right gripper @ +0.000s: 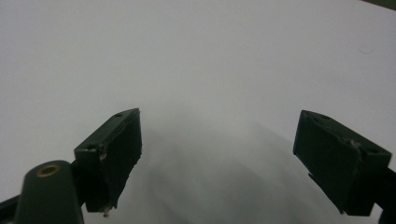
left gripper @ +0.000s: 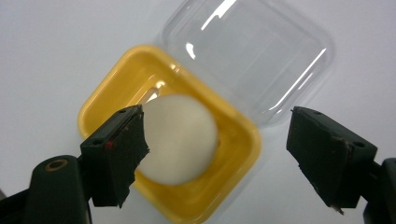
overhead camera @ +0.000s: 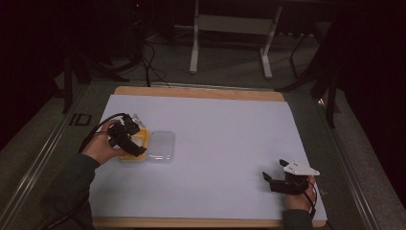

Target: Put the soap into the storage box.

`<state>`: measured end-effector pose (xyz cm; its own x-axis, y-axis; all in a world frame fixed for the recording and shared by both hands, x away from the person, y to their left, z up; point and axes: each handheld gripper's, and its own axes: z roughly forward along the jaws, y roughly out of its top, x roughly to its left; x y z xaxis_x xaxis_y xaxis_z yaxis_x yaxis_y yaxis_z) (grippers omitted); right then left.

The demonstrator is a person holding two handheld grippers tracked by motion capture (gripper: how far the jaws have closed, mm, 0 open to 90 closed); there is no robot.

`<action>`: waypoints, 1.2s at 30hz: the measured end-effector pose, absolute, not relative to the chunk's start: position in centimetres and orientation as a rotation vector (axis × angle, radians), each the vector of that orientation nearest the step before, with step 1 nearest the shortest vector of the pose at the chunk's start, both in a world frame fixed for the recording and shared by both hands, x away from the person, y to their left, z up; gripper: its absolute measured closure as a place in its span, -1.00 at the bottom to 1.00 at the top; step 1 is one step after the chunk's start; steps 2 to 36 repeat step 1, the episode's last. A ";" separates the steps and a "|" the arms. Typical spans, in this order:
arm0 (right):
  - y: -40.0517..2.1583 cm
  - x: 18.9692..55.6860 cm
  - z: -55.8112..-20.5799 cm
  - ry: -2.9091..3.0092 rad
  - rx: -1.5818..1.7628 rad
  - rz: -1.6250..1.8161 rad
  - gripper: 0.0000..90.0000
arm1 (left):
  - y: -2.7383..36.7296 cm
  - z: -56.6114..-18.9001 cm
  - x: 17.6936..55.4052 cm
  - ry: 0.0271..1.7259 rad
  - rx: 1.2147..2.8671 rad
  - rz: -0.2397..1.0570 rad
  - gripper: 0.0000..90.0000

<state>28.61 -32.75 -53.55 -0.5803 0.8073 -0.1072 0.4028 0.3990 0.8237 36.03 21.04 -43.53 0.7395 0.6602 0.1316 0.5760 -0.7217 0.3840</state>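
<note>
Left tool [left gripper: 215, 122] hovering spread over white ball [left gripper: 180, 140] sitting in yellow tub [left gripper: 105, 95], ball lying nearer its left jaw; right tool [overhead camera: 274, 170] resting spread, well apart across worktop [overhead camera: 215, 143].

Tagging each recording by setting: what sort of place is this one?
Probably a lab or studio recording bay, not a home: a wooden table covered with a white sheet, dark surroundings, floor cables and a metal stand frame behind.

surface: wooden table [overhead camera: 201, 92] | cover: white sheet [overhead camera: 220, 143] | on sheet: yellow tray [overhead camera: 141, 141], clear lid [overhead camera: 161, 146]
</note>
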 end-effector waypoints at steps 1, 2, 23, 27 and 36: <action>-32.7 28.6 -53.6 2.161 1.031 1.073 -0.66 | 21.0 -43.5 36.0 0.961 2.623 0.373 -0.55; -32.7 28.6 -53.6 2.161 1.031 1.073 -0.66 | 21.0 -43.5 36.0 0.961 2.623 0.373 -0.55; -32.7 28.6 -53.6 2.161 1.031 1.073 -0.66 | 21.0 -43.5 36.0 0.961 2.623 0.373 -0.55; -32.7 28.6 -53.6 2.161 1.031 1.073 -0.66 | 21.0 -43.5 36.0 0.961 2.623 0.373 -0.55; -32.7 28.6 -53.6 2.161 1.031 1.073 -0.66 | 21.0 -43.5 36.0 0.961 2.623 0.373 -0.55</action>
